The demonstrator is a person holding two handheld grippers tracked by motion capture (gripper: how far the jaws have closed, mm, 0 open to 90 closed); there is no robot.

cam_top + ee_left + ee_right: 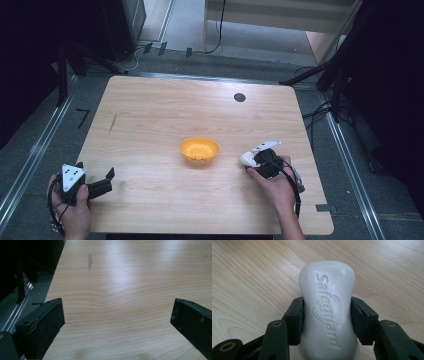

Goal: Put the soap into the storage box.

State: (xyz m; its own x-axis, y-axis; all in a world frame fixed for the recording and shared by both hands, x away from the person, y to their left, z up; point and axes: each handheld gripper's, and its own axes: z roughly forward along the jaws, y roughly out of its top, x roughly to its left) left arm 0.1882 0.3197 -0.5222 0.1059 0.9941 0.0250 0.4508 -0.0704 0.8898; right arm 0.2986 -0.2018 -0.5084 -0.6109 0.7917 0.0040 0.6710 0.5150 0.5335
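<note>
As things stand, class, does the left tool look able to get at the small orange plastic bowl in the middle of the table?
Probably yes. The left tool is open and empty, and bare wooden table lies between it and the orange bowl; nothing blocks the way, though it must travel across.

We see a pale wooden bench (165, 110) on grey floor (190, 25), dark stands (340, 65) and cables (218, 30) beyond it.
</note>
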